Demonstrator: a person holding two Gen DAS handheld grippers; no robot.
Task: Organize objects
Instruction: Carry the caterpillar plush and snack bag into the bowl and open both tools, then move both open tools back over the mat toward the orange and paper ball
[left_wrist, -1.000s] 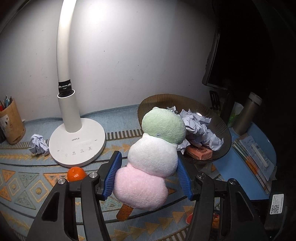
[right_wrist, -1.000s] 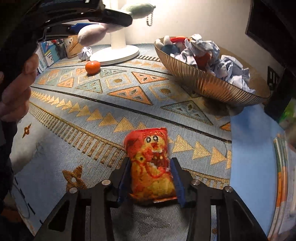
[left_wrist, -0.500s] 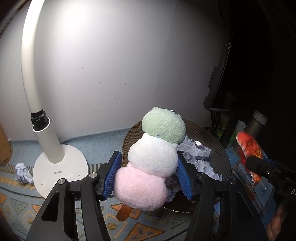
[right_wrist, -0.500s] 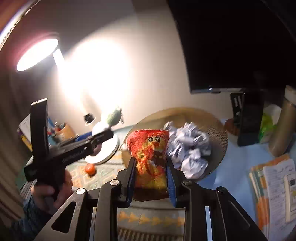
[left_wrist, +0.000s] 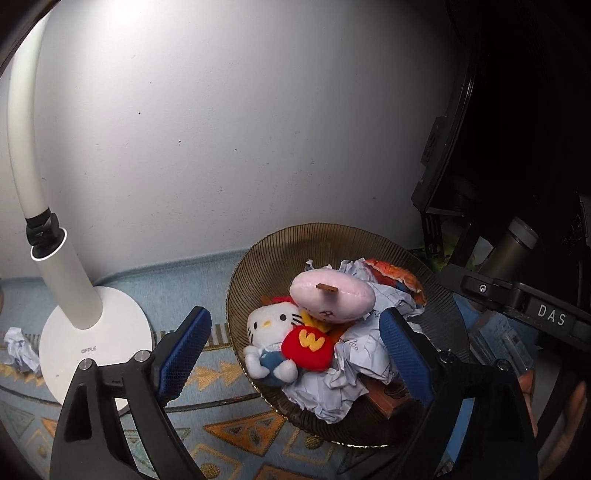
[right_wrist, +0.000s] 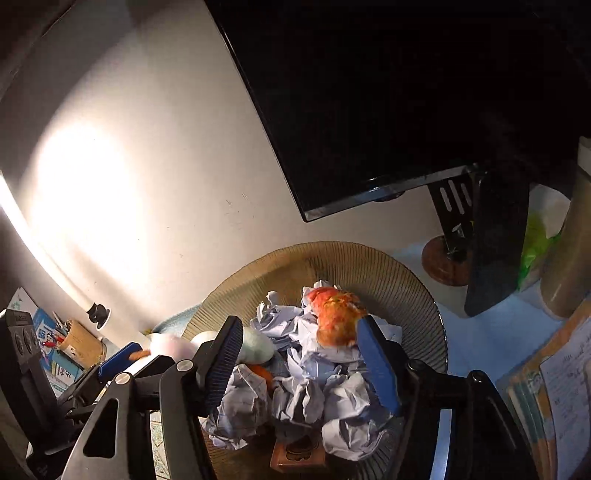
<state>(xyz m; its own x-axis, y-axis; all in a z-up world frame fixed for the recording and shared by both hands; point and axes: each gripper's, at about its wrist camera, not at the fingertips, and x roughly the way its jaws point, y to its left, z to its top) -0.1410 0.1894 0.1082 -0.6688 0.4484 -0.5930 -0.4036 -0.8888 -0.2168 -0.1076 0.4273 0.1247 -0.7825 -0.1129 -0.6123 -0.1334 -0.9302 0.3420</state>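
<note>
My left gripper (left_wrist: 295, 354) hangs over the ribbed brown bowl (left_wrist: 236, 295), its jaws opening wide with nothing between the pads. The three-ball ice-cream plush (left_wrist: 332, 299) lies in the bowl, pink end and stick toward me, across crumpled paper (left_wrist: 354, 354) and a white cat plush (left_wrist: 269, 332). My right gripper (right_wrist: 299, 362) also hovers over the bowl (right_wrist: 332, 251), jaws opening. The orange-red snack bag (right_wrist: 336, 314) rests on the paper balls (right_wrist: 295, 398) just past the right fingertip, free of the pads. It also shows as the snack bag (left_wrist: 395, 275) at the bowl's far side.
A white desk lamp (left_wrist: 96, 332) stands left of the bowl, with a loose paper ball (left_wrist: 18, 347) beside it. A dark monitor (right_wrist: 369, 110) and its stand rise behind the bowl. A bottle (right_wrist: 569, 258) and books (right_wrist: 546, 387) sit to the right, a pen cup (right_wrist: 77, 339) far left.
Both grippers moved over the bowl and opened. The ice-cream plush left the left pads and tipped into the bowl. The snack bag left the right pads and landed on the paper.
</note>
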